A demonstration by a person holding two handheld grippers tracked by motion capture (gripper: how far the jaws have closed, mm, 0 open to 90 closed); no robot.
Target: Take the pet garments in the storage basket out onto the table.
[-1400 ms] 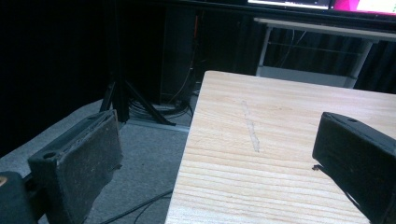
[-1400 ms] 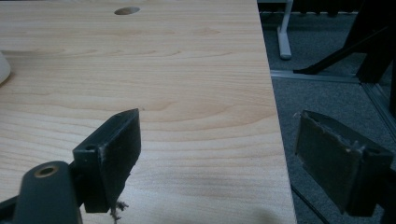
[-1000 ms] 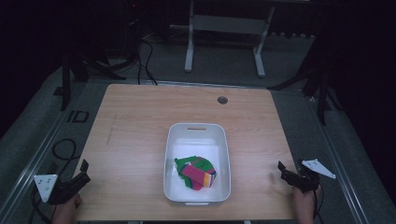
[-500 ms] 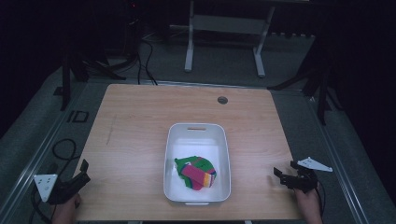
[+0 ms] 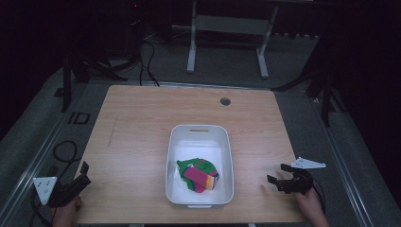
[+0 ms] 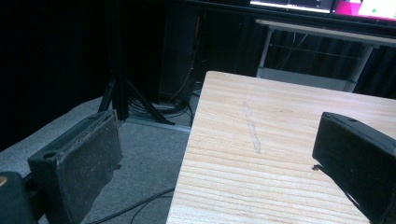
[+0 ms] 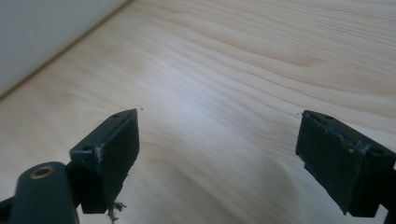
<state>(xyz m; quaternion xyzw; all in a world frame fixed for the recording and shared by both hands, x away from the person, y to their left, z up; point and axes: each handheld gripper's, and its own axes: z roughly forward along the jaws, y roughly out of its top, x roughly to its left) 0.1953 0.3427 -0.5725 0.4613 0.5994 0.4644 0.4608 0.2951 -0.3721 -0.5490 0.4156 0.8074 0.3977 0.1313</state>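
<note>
From above, a wooden table [image 5: 142,142] stands on grey floor, with a white bin [image 5: 227,156] set a little right of its middle, toward the near edge. In the near half of the bin lies a bundle of cloth [image 5: 198,174], green with a pink and striped patch on top. The left gripper [image 5: 81,176] sits at the table's near left corner, a hand [image 5: 66,213] behind it, jaws spread and holding nothing. The right gripper [image 5: 276,174] is over the near right part of the table, right of the bin and apart from it, jaws also apart and empty, with the other hand [image 5: 309,204] holding it.

In the left gripper view, the two black jaws stand wide apart; one hangs over the grey carpet beside the table, the other over the wood. Cables and a dark stand's legs lie on the floor farther off.

In the right gripper view, the jaws are spread wide above bare wood grain, with the bin's white wall [image 7: 42,32] at the upper left.
</note>
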